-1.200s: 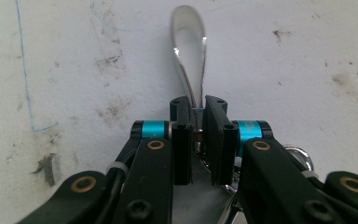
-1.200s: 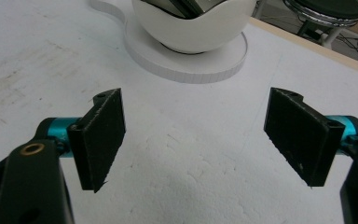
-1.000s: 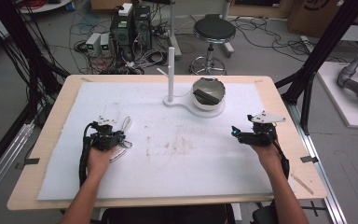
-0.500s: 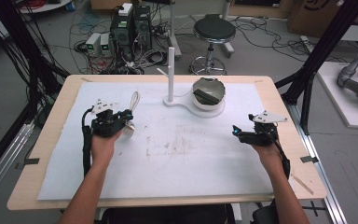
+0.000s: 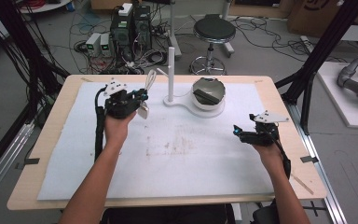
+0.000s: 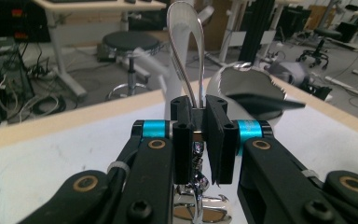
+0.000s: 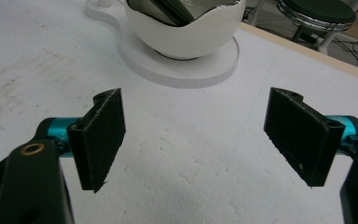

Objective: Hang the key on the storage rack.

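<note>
Spoon pickup done: left claw clamped on shiny metal spoon, lifted just left of white upright stand post. Placing remains, likely at stand. Right claw apart, idle, right of post.

A shiny metal whisk, its thin wire loops standing upright and its polished handle pointing down, is clamped between the jaws of the left gripper, held clear above the far left part of the white-covered worktop, just left of a white stand.
</note>
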A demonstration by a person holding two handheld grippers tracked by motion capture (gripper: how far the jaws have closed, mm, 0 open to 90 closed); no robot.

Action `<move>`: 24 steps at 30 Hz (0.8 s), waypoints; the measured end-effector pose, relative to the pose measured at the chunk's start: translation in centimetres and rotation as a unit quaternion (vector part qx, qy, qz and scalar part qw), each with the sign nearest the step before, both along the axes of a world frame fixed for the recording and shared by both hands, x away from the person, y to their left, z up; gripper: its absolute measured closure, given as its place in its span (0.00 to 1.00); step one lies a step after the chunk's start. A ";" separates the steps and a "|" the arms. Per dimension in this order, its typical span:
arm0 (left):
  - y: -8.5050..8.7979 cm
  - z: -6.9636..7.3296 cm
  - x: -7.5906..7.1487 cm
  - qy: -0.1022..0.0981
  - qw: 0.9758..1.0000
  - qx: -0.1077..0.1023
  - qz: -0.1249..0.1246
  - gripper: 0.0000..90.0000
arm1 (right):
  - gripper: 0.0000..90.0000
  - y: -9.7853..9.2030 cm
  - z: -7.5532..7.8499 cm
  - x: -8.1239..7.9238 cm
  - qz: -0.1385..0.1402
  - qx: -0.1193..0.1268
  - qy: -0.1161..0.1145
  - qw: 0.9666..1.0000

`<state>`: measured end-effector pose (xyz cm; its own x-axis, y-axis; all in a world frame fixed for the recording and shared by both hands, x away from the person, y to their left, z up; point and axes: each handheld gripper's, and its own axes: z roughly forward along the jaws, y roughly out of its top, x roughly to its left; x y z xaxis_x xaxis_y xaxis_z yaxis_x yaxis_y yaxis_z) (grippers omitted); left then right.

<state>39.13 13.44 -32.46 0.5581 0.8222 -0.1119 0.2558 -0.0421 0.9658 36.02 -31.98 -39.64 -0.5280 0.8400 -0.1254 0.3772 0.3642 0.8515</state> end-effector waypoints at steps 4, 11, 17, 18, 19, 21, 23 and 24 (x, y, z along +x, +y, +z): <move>-1.4 1.5 0.9 -0.019 1.000 0.006 -0.007 0.90 | 0.23 0.0 0.0 0.0 -0.001 0.003 0.000 1.000; -3.6 2.5 2.7 -0.020 0.999 0.032 -0.011 0.90 | 0.23 -0.1 0.0 0.0 0.001 0.002 -0.002 1.000; -4.8 1.9 3.7 -0.011 0.999 0.052 0.001 0.90 | 0.23 -0.3 0.0 0.0 0.001 0.004 -0.002 1.000; -4.9 1.7 3.8 -0.010 0.998 0.056 0.004 0.90 | 0.23 -0.3 0.1 -0.1 0.001 0.005 -0.001 1.000; -5.1 1.6 3.8 -0.009 0.998 0.060 0.008 0.90 | 0.23 -0.4 0.1 -0.1 0.000 0.006 -0.002 1.000; -5.3 1.4 4.1 -0.006 0.997 0.071 0.014 0.90 | 0.23 -0.5 0.1 -0.1 0.000 0.007 -0.002 1.000; -5.6 1.1 4.3 -0.001 0.997 0.078 0.015 0.90 | 0.23 -0.5 0.1 -0.2 -0.001 0.008 -0.001 1.000; -5.7 0.9 4.4 0.002 0.996 0.085 0.017 0.90 | 0.23 -0.6 0.1 -0.2 0.000 0.007 -0.002 1.000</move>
